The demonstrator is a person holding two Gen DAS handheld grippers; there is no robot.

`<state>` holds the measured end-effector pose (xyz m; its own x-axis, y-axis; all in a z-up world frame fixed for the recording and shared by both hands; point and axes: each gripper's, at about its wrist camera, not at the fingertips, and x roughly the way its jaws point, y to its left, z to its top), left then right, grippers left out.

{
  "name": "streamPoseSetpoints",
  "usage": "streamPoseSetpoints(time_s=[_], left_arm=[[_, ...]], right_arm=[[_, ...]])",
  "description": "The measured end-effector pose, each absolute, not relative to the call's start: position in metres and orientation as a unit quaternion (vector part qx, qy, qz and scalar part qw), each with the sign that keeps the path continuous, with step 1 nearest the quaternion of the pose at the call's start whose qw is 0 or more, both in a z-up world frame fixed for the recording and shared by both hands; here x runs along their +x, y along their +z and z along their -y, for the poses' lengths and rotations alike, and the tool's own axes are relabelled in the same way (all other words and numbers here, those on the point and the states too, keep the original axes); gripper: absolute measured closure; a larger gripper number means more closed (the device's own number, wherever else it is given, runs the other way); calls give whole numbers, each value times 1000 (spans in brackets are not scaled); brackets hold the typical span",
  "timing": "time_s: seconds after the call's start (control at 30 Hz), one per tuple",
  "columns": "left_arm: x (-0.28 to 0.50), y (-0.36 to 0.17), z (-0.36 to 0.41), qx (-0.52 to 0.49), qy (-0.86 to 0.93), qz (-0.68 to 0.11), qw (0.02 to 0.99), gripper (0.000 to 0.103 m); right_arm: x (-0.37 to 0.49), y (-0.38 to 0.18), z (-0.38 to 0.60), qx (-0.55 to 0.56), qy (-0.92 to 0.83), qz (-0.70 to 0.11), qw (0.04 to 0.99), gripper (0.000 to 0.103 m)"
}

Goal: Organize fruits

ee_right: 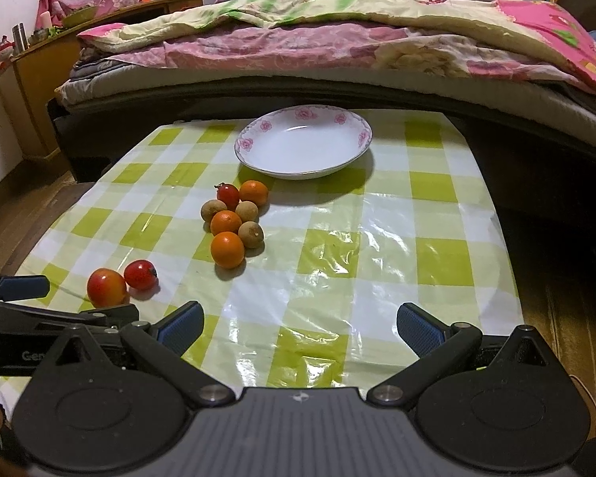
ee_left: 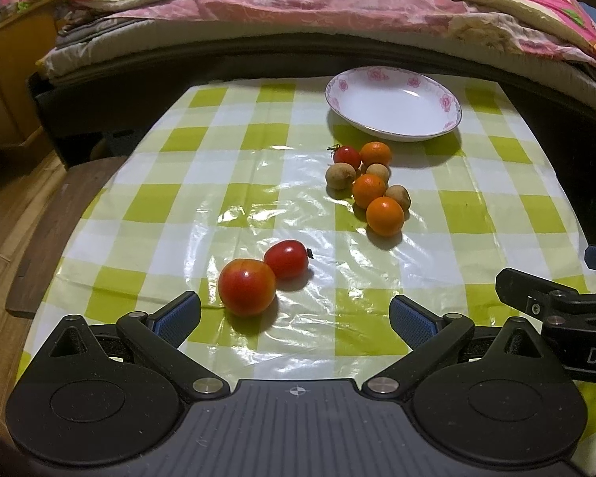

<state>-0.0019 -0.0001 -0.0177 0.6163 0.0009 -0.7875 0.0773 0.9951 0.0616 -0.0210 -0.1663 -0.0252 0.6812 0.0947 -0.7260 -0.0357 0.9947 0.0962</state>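
Left wrist view: the left gripper [ee_left: 296,318], jaws spread wide and empty, hovers near the big tomato [ee_left: 247,287] on the bench [ee_left: 234,159]; centring before closing gently should avoid bruising. Right wrist view: the right gripper [ee_right: 300,328], jaws likewise wide and empty, faces the fruit cluster [ee_right: 234,222] before the empty plate [ee_right: 361,127].

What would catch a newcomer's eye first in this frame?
Probably the tight cluster of fruit, oranges, brown fruits and a small tomato, mid-cloth just in front of the flower-rimmed plate, which holds nothing. Next, two red tomatoes lying apart, close before the open left gripper.
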Motion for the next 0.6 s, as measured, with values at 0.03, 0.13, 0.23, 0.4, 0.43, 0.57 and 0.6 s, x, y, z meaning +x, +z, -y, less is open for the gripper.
streamPoseSetpoints(time_s=[0.03,0.13,0.23,0.4,0.43,0.57,0.6], left_arm=[[-2,-18,0,44,-21,-438,898,1],[-2,-18,0,44,-21,-438,898,1],[-2,-18,0,44,-22,-438,898,1],[-2,-18,0,45,-21,-438,898,1],[-2,-18,0,45,-21,-438,898,1],[-1,-19,0,47,-22,-438,898,1],[-1,-19,0,47,-22,-438,898,1]], right_arm=[[-21,-25,166,37,35,-398,916,0],[-20,-26,166,37,35,-399,915,0],[-20,-26,166,37,35,-399,915,0],[-20,-26,166,37,35,-399,915,0],[-20,-26,166,37,35,-399,916,0],[-20,-26,166,35,36,-398,916,0],[-20,-26,166,35,36,-398,916,0]])
